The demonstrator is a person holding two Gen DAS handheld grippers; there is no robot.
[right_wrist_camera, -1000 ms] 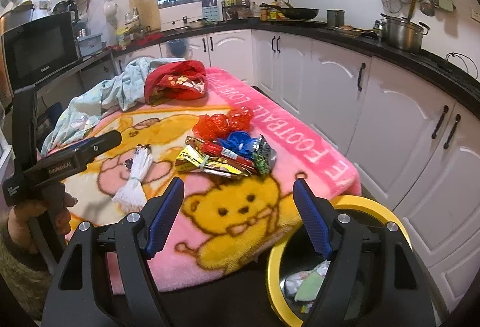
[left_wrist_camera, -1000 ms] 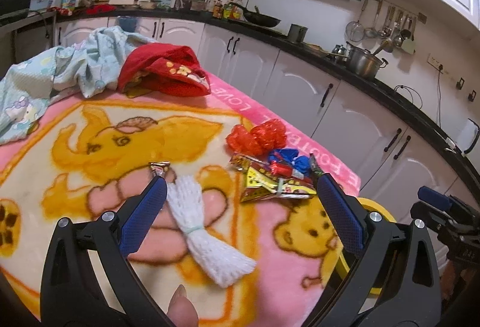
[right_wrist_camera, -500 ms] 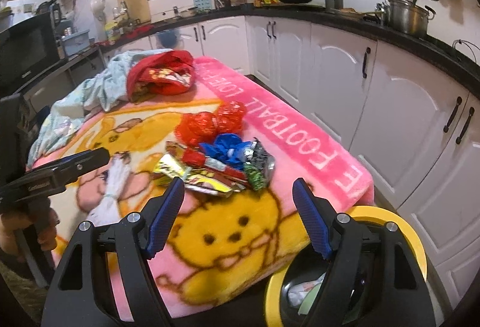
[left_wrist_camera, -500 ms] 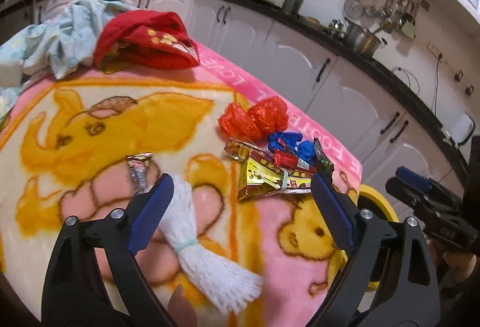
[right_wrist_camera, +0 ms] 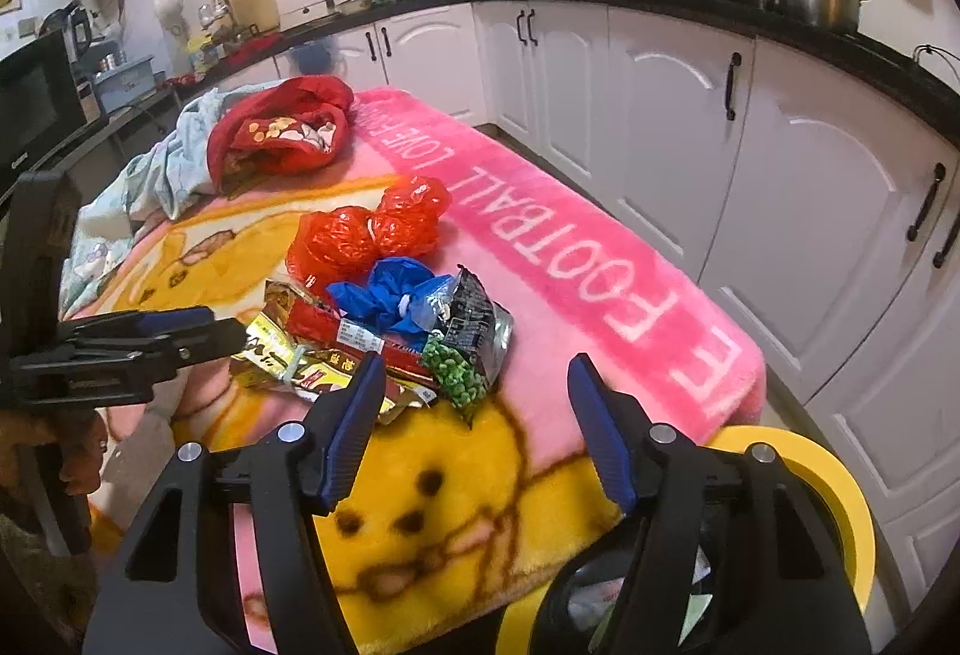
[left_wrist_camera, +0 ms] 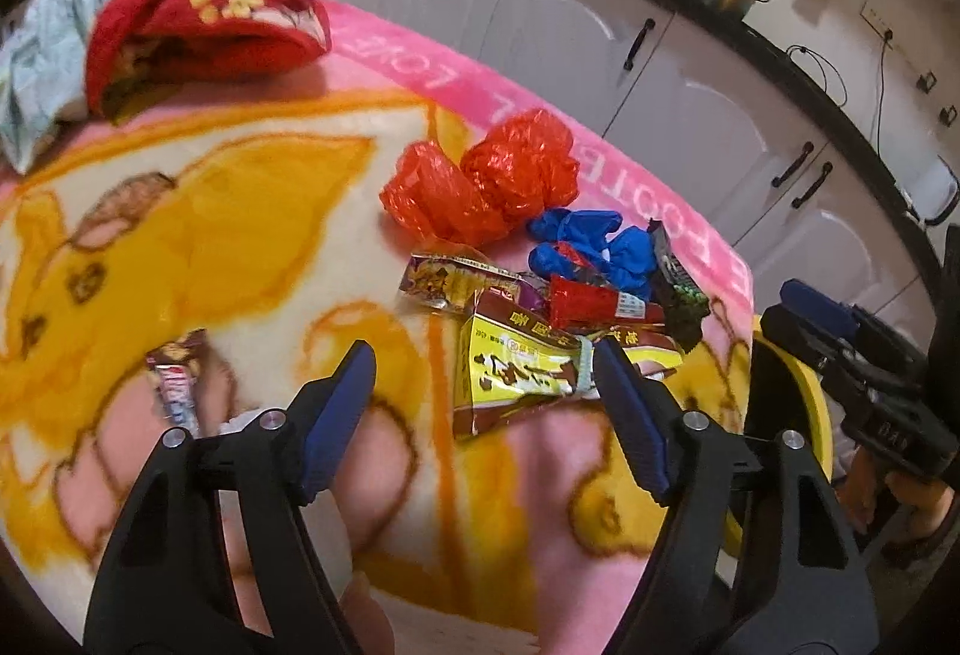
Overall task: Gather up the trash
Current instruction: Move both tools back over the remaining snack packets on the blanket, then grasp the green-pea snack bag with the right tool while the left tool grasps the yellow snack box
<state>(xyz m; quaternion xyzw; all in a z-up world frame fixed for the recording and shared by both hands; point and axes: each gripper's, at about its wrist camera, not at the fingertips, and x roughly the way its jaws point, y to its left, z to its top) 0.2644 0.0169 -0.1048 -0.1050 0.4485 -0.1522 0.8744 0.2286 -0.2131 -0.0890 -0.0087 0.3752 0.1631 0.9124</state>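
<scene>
A pile of trash lies on the blanket: two red plastic bags (left_wrist_camera: 486, 193), a blue bag (left_wrist_camera: 588, 247), a red stick wrapper (left_wrist_camera: 588, 304), a yellow-brown wrapper (left_wrist_camera: 516, 373) and a dark pea packet (right_wrist_camera: 474, 343). My left gripper (left_wrist_camera: 480, 349) hovers just short of the yellow-brown wrapper. Its jaws are closing, the wrapper's near edge lies between the tips, and the pads do not press on it. My right gripper (right_wrist_camera: 475, 362) is low over the pea packet's near end, jaws closing, pads clear of it. A small candy wrapper (left_wrist_camera: 177, 385) lies apart at the left.
A yellow-rimmed bin (right_wrist_camera: 804, 481) with scraps inside stands below the table's near right corner. A red cloth (left_wrist_camera: 204, 24) and a pale blue cloth (right_wrist_camera: 168, 169) lie at the far end of the pink and yellow blanket (right_wrist_camera: 570, 259). White cabinets run along the right.
Both grippers have come forward and down toward the pile, and their jaws have narrowed. The white mesh bundle has slipped under the left gripper, almost out of sight.
</scene>
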